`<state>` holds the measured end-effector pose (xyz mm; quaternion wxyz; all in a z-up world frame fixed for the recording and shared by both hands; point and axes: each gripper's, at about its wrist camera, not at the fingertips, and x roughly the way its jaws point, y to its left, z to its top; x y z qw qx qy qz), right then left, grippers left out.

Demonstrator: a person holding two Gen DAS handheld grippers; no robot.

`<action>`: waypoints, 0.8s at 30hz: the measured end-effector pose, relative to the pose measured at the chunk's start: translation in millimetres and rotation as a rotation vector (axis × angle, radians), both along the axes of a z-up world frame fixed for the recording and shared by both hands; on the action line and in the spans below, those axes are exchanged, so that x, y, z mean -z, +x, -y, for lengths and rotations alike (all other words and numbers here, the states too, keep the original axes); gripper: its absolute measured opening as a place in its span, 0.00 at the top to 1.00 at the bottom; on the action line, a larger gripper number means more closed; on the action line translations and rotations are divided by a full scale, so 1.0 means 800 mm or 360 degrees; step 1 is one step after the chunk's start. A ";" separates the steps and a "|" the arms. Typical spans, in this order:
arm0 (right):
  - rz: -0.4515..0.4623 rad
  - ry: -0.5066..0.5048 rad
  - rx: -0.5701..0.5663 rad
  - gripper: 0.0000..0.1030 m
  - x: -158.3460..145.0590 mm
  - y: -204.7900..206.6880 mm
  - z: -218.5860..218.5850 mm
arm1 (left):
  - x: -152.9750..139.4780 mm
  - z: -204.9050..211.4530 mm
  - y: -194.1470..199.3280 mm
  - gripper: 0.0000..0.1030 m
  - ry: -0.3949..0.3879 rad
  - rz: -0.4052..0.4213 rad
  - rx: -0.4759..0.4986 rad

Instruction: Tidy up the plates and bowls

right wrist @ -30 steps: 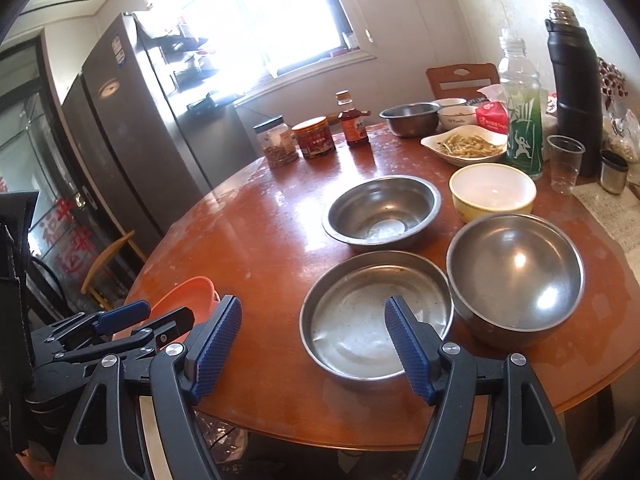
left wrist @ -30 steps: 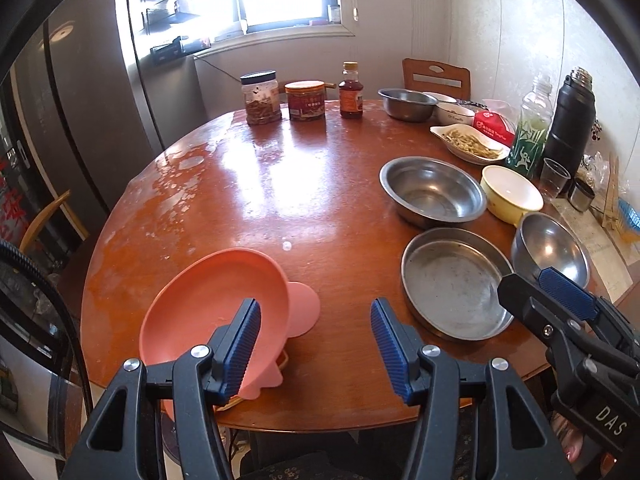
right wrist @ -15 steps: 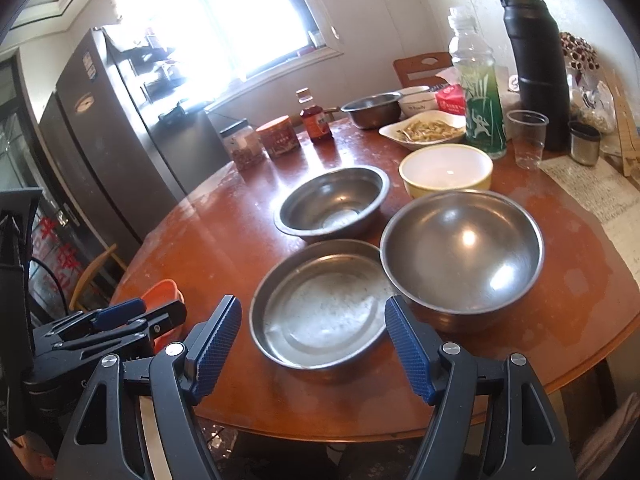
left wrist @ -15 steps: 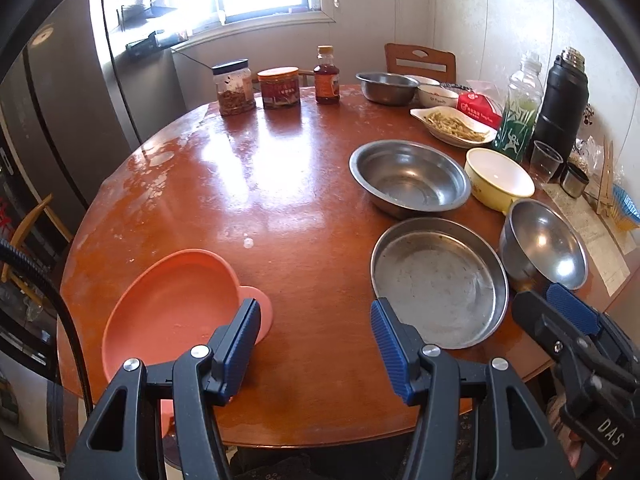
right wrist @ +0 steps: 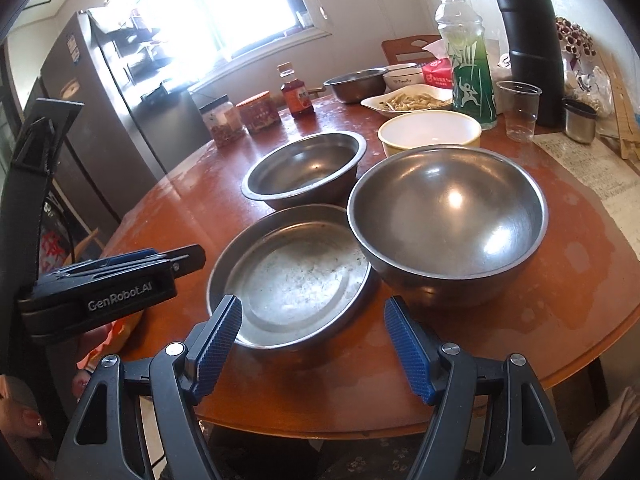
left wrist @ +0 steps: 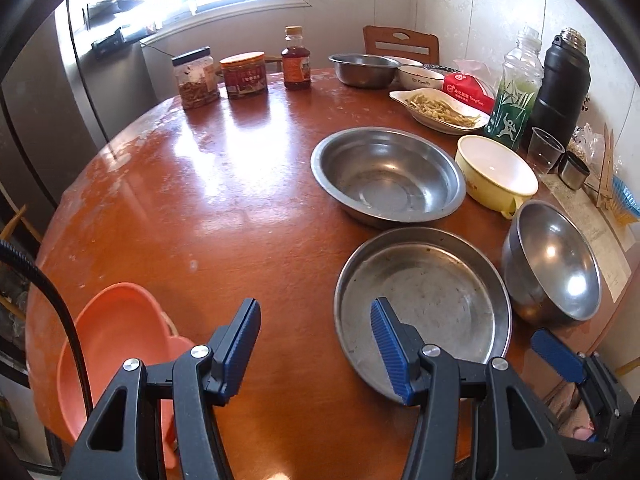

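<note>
On the round wooden table (left wrist: 224, 216) lie a flat steel pan (left wrist: 420, 304) (right wrist: 292, 276), a steel basin (left wrist: 388, 176) (right wrist: 304, 168), a deep steel bowl (left wrist: 552, 260) (right wrist: 448, 216) and a yellow bowl (left wrist: 496, 168) (right wrist: 430, 130). An orange plastic bowl (left wrist: 112, 344) sits at the near left edge. My left gripper (left wrist: 315, 312) hangs open over bare table between the orange bowl and the pan. My right gripper (right wrist: 313, 308) hovers by the pan's near rim, its jaws closing, the pads touching nothing.
At the back stand jars (left wrist: 196, 78), a sauce bottle (left wrist: 296, 60), a small steel bowl (left wrist: 364, 70), a dish of food (left wrist: 440, 110), a green bottle (left wrist: 516, 88), a black flask (left wrist: 560, 88) and a plastic cup (right wrist: 518, 110). A fridge (right wrist: 92, 120) is on the left.
Both grippers came down and closer to the table. In the left view the orange bowl slid left and the pan drew near. The steel dishes loom larger in the right view.
</note>
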<state>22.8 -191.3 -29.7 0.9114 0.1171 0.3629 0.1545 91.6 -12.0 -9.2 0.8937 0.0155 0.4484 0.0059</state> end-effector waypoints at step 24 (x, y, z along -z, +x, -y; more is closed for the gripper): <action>-0.0038 -0.0032 0.0015 0.61 0.028 0.040 -0.010 | 0.051 0.012 0.061 0.48 -0.0084 -0.0117 0.0066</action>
